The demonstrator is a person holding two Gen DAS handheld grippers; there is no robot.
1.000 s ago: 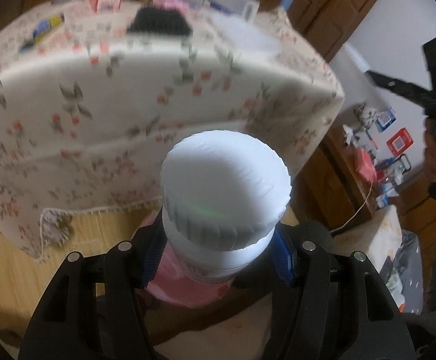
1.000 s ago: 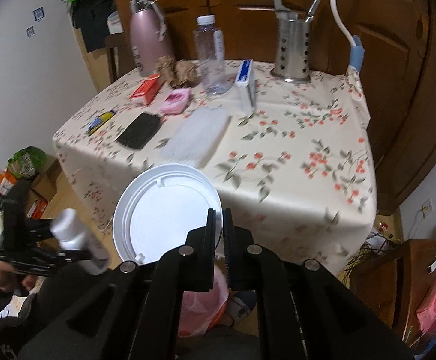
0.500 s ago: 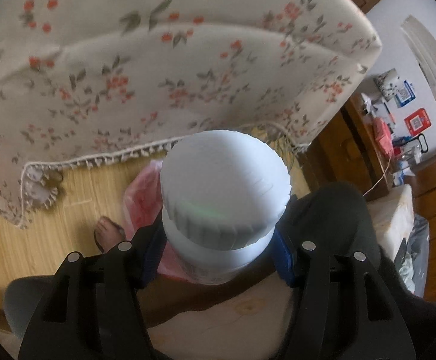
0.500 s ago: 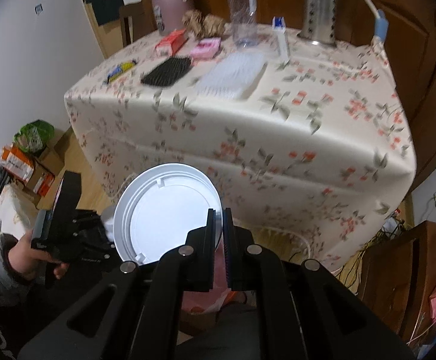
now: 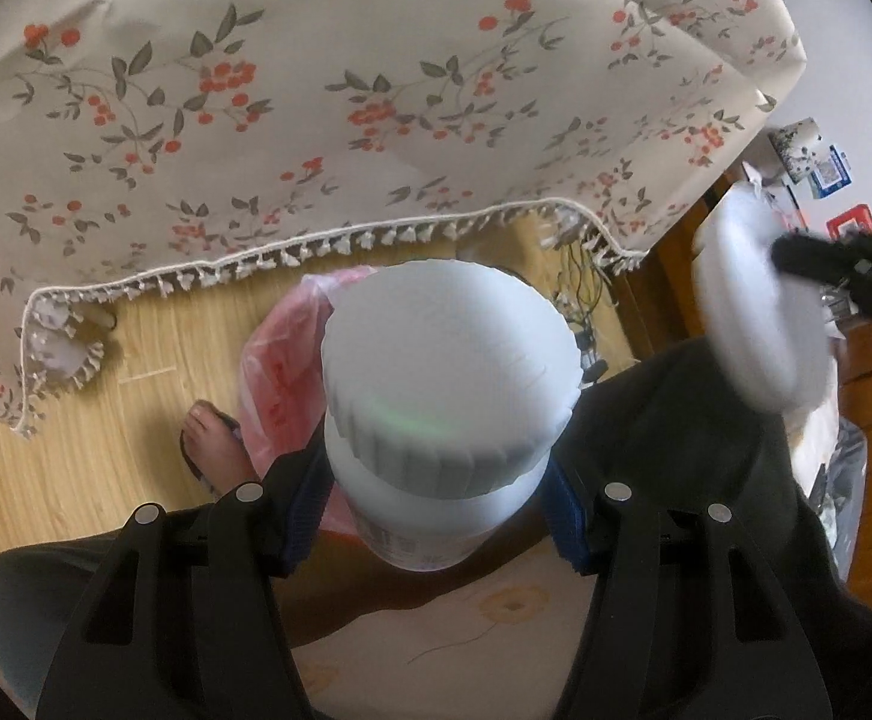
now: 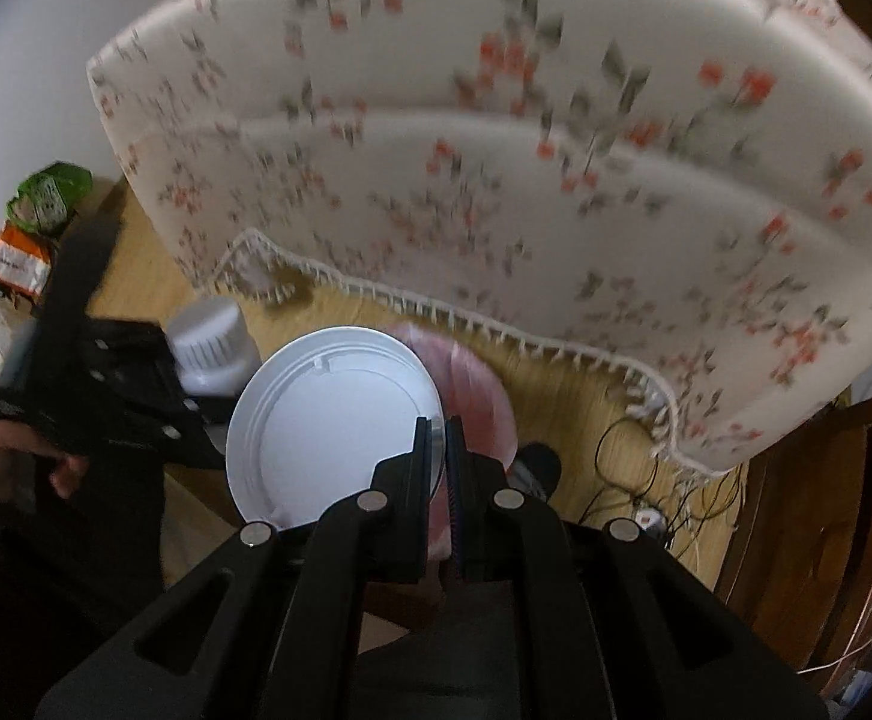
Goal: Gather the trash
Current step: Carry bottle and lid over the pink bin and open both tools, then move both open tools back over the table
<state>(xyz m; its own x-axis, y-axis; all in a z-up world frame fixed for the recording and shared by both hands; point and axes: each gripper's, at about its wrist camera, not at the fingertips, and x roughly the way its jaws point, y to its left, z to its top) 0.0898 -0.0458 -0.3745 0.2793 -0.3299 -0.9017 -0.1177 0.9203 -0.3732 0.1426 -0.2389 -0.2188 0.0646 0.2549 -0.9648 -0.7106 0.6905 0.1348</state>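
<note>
The left gripper (image 5: 436,516) clenched a white bottle (image 5: 445,420) above the pink bag (image 5: 279,384) on the floor, seemingly for dropping. The right gripper (image 6: 439,438) pinched a white lid (image 6: 327,420) by its rim, close beside.

Ahead of both tongs the way is closed by the hanging tablecloth (image 5: 375,90), while beneath them open room is left over the pink bag (image 5: 282,372), flanked by a bare foot (image 5: 213,444) and cables (image 6: 634,480).
</note>
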